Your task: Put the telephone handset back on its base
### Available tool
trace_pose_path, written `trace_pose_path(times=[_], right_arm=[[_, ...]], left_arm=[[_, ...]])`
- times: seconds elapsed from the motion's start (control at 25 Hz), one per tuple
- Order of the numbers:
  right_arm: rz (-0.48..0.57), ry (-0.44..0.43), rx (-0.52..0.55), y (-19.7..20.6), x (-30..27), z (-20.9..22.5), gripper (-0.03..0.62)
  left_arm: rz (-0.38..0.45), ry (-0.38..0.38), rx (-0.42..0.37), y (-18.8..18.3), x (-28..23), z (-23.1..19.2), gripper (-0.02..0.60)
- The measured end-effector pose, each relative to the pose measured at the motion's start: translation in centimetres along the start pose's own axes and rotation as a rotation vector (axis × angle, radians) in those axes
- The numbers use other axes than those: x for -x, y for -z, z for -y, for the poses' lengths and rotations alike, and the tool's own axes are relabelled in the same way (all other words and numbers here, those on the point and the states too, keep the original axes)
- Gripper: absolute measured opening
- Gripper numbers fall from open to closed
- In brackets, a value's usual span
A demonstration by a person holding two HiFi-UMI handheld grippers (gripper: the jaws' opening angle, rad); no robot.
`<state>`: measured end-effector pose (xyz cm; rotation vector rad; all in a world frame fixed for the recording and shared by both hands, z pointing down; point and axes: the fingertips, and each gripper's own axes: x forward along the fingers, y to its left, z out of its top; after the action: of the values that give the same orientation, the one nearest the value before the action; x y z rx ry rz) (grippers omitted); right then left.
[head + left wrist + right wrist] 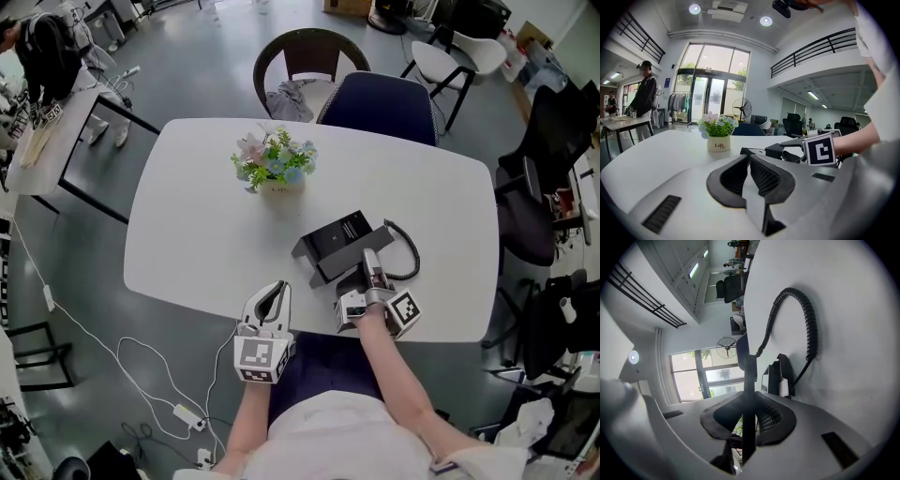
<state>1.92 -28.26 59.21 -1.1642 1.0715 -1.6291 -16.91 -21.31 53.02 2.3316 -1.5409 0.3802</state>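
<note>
The black telephone base (pixel 336 242) sits tilted on the white table (pixel 187 225), right of centre. Its coiled cord (pixel 409 251) loops round the right side. My right gripper (pixel 372 274) is just in front of the base, shut on the dark handset (pixel 749 376), which shows edge-on between the pads. In the right gripper view the cord (pixel 806 319) runs from the handset to the base (pixel 782 377). My left gripper (pixel 275 300) rests at the table's near edge, left of the base, shut with nothing in it; its pads (pixel 761 176) meet.
A small pot of flowers (pixel 275 169) stands behind the base. Two chairs (pixel 380 105) are tucked in at the far side, and another desk (pixel 56 141) stands at the far left with a person beside it. Cables lie on the floor (pixel 141 366).
</note>
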Motion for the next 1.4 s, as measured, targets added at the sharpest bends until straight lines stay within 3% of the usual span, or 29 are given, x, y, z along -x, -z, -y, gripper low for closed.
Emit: trace_pose_path(times=[1.4], right_arm=[[0.035,0.042,-0.054,0.4,0.2,3.8,0.091]], left_arm=[[-0.062,0.058,-0.027,1.0,-1.8,1.9,0.034]])
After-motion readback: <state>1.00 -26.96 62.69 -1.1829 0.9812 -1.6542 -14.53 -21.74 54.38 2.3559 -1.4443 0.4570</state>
